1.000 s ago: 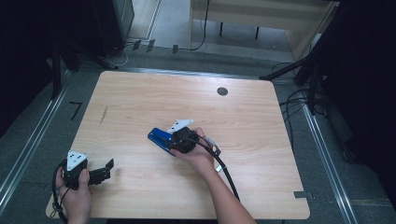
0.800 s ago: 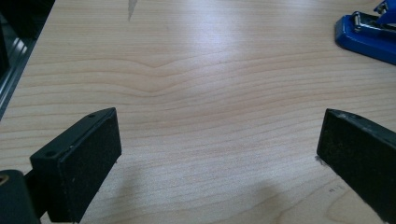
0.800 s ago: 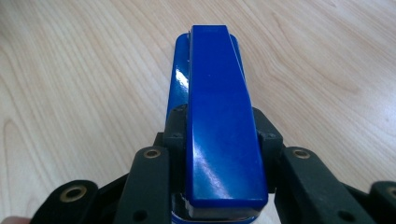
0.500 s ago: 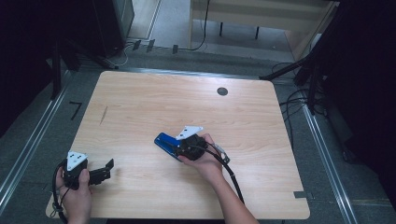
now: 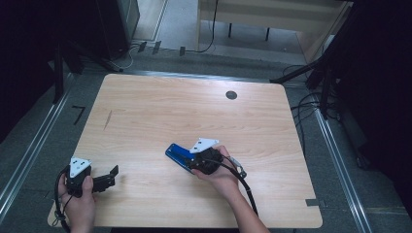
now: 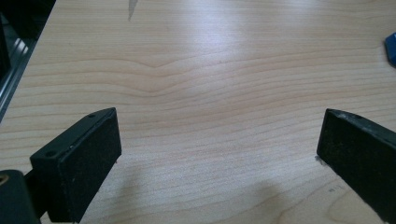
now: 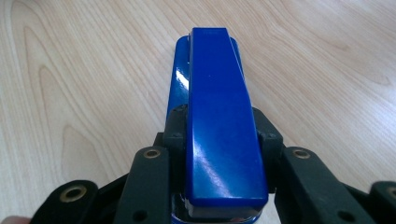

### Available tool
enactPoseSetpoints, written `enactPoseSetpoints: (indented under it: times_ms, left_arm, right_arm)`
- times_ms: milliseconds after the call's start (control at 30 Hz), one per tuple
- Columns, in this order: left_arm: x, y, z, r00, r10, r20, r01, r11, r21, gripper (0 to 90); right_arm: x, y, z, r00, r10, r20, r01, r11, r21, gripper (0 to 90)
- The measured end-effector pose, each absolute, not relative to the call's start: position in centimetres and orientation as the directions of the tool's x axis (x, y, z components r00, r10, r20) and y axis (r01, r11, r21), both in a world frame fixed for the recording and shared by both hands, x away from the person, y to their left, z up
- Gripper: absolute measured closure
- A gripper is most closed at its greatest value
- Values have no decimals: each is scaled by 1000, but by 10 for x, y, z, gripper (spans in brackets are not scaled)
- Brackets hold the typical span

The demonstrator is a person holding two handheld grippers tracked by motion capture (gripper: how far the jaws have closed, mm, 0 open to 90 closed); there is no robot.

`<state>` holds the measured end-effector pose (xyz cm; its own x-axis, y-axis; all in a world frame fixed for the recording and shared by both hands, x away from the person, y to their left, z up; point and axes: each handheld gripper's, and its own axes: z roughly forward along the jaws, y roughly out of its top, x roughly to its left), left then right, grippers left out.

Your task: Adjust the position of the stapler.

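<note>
Although the right gripper (image 5: 194, 162) covers the rear half of the blue stapler (image 5: 176, 153) in the high view, its own camera shows the jaws clamped on the stapler's (image 7: 219, 126) two flanks, and the back end is cut off by the frame's lower edge. Its glossy top arm is a long, smooth slab over a wider rounded base that lies flat on the table (image 5: 194, 111), a little toward 6 o'clock from the middle. Pale matt wood grain runs across the tabletop, with a small dark round cap (image 5: 231, 95) near 1 o'clock. At about 8 o'clock the left gripper (image 5: 111, 176) rests spread wide, its blocky black pads (image 6: 88, 158) holding nothing.
</note>
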<state>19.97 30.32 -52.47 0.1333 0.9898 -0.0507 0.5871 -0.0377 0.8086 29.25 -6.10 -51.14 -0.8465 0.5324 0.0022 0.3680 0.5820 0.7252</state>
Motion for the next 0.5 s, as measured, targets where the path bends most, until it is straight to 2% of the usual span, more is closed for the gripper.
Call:
enactPoseSetpoints:
  times_ms: [500]
  left_arm:
    - [200, 303, -525, 133, 990, -50, 588, -38, 808, 3]
  right_arm:
    - [270, -80, -515, -853, 522, -11, 346, 581, 737, 671]
